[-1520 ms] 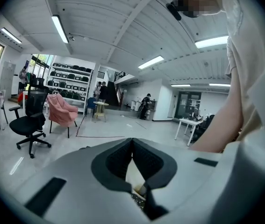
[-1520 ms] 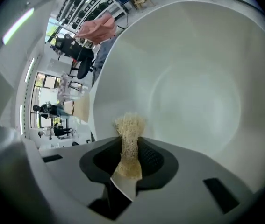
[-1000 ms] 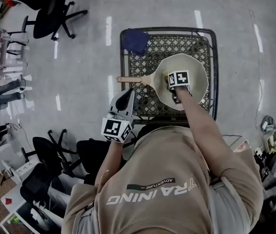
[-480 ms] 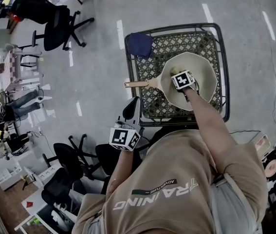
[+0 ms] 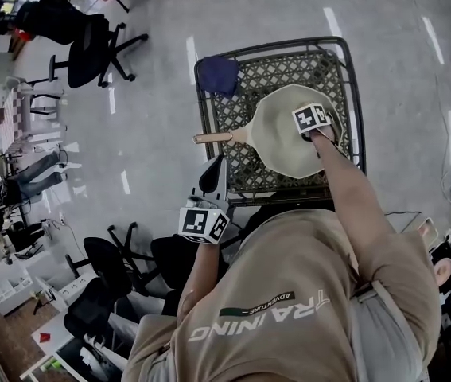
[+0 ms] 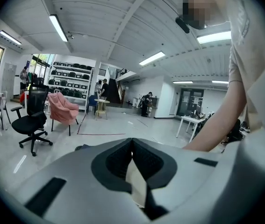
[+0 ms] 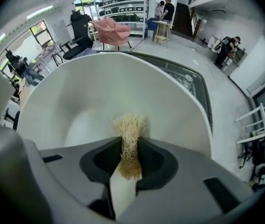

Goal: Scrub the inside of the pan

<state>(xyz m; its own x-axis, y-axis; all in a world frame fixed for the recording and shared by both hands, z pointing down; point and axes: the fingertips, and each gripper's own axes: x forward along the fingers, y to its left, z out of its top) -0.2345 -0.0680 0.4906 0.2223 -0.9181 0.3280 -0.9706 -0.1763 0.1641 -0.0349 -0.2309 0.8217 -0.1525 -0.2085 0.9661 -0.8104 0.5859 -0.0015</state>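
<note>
A cream pan (image 5: 277,138) sits on the black lattice table (image 5: 245,177), its wooden handle (image 5: 213,138) pointing left. My right gripper (image 5: 312,131) points steeply down into the pan by its right wall, shut on a tan loofah scrubber (image 7: 129,136). The scrubber's frayed tip pokes out past the jaws against the pan's pale inside (image 7: 90,101). My left gripper (image 5: 213,169) hovers off the table's near left edge, short of the handle. In the left gripper view its jaws (image 6: 132,146) are shut with nothing between them and aim out over the room.
A dark blue cloth (image 5: 219,74) lies on the table's far left corner. Black office chairs (image 5: 90,38) stand on the grey floor to the left, and more chairs (image 5: 118,269) stand beside me. A pink armchair (image 6: 63,111) is farther off in the room.
My right gripper has swept with the scrubber from the pan's middle to its right side and turned. The left gripper has barely shifted.
</note>
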